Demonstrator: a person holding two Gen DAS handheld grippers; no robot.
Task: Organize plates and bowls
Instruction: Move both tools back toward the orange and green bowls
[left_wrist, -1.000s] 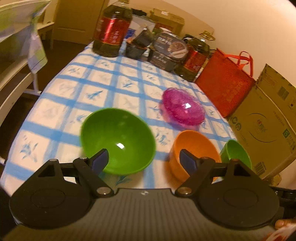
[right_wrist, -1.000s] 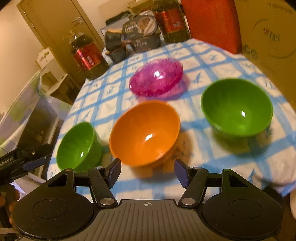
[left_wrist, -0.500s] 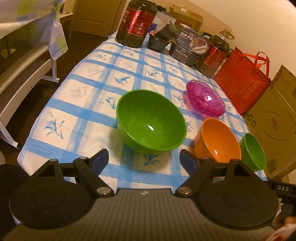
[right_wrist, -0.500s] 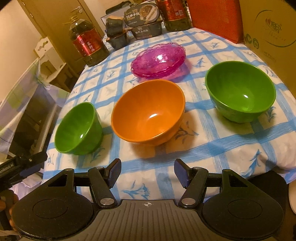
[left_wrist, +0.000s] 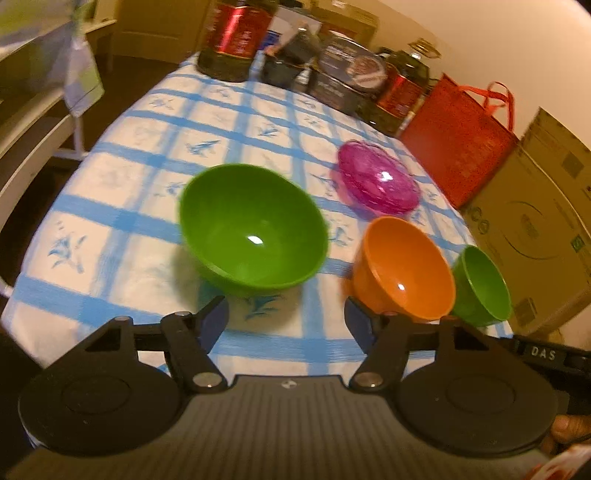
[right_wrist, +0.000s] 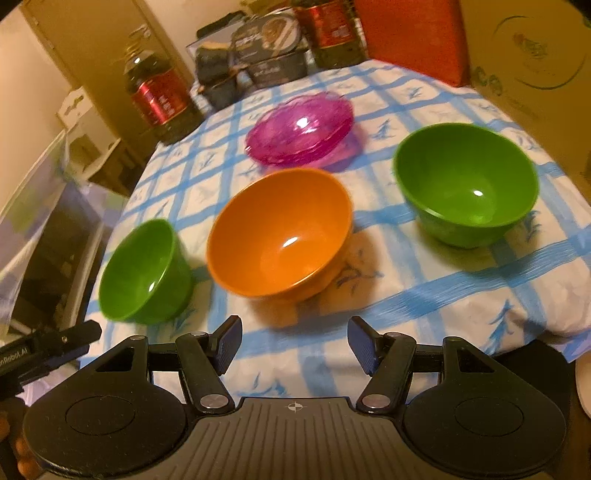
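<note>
Now, surface: a table under a blue-checked white tablecloth (left_wrist: 110, 236), filling the frame's centre.
Room: a wooden door (right_wrist: 85, 48) upper left in the right wrist view; a cardboard box (left_wrist: 535, 221) at right.
Back edge: oil bottles (left_wrist: 232, 37), a red bag (left_wrist: 454, 136).
Bowls: large green bowl (left_wrist: 255, 229), orange bowl (left_wrist: 402, 266), small green bowl (left_wrist: 480, 284), all empty.
Plates: pink plates (left_wrist: 378, 182), upper right of centre.
Left gripper (left_wrist: 286, 319): jaws closing, nothing between them.
Right gripper (right_wrist: 293, 341): parted, holding nothing.
</note>
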